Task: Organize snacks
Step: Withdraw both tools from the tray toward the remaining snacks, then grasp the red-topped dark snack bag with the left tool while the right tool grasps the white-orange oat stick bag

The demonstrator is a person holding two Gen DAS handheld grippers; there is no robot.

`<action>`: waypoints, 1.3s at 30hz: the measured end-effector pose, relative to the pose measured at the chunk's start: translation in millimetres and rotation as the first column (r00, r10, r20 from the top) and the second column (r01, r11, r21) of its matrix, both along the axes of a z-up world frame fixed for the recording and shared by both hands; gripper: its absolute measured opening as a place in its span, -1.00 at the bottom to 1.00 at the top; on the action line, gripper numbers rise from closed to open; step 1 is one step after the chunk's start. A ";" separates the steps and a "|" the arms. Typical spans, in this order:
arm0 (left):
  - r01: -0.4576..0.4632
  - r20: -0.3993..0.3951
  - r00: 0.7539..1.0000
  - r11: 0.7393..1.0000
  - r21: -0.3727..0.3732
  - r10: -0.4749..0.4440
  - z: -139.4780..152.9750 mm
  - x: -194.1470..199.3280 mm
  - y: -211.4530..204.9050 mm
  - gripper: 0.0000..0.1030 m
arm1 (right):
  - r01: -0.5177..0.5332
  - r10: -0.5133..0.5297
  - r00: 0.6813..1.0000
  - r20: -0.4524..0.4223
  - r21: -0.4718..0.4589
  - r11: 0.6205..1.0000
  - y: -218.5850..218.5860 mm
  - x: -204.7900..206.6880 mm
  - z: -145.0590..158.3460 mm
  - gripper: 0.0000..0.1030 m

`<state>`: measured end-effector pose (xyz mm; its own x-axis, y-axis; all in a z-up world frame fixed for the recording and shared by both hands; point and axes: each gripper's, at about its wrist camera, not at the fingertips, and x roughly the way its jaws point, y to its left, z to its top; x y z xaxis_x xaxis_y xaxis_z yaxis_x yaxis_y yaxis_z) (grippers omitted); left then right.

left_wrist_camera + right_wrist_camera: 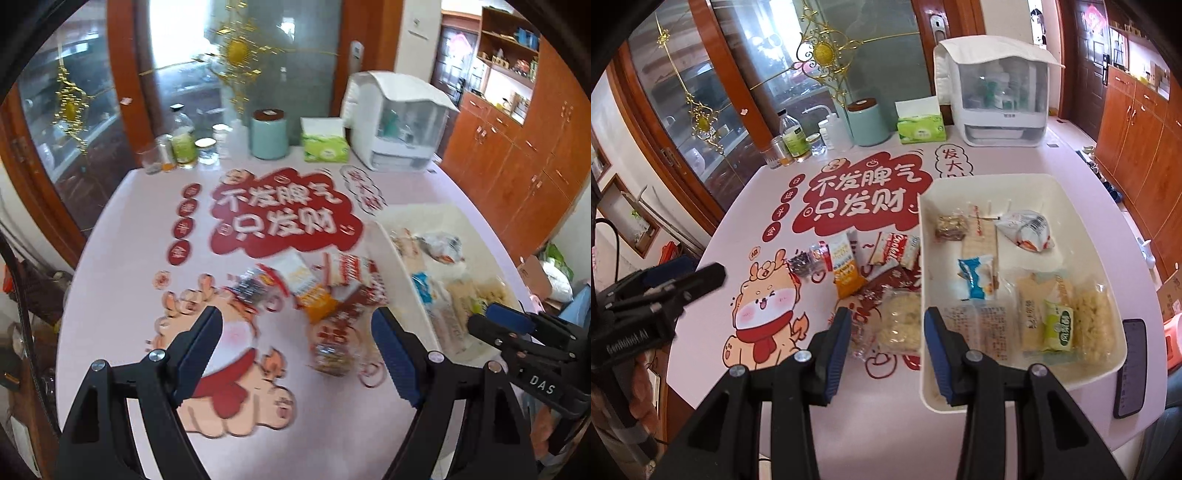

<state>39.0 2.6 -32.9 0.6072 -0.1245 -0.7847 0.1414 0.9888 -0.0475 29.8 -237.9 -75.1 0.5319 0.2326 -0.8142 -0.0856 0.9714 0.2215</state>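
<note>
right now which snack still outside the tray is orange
The orange-bottomed packet with a white top, lying left of the white tray. The other loose snacks near it are a dark one, red-and-white wrappers and a clear bag of pale crackers.

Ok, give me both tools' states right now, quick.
Left tool: open, holding nothing, above the loose snacks.
Right tool: narrower gap, but open with nothing gripped, beside the white tray.

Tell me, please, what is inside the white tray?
The tray holds wrapped snacks: a brown bar, a blue packet, a white bag, a green-labelled pack. The near-left corner is hidden behind the right gripper.
</note>
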 end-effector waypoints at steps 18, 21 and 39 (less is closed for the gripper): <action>0.065 0.003 0.998 0.989 0.130 -0.066 -6.3 44.0 83.4 0.67 | 0.006 -0.006 1.000 -0.009 0.018 1.000 59.8 23.0 -6.7 -0.05; 0.113 -0.029 0.993 0.983 0.142 -0.110 -25.0 59.3 79.1 0.67 | 0.007 -0.007 1.000 -0.020 -0.001 1.000 69.4 34.1 -13.8 -0.04; 0.349 -0.365 0.891 0.922 0.170 -0.271 -183.4 173.1 33.3 0.67 | -0.081 0.056 0.968 -0.246 -0.092 0.992 117.9 135.0 -117.8 -0.03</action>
<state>212.1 35.9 -216.3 0.2698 -0.0606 -0.9610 0.4575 0.8862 0.0726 164.8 -120.0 -192.9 0.3011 0.1719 -0.9380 -0.1085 0.9834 0.1454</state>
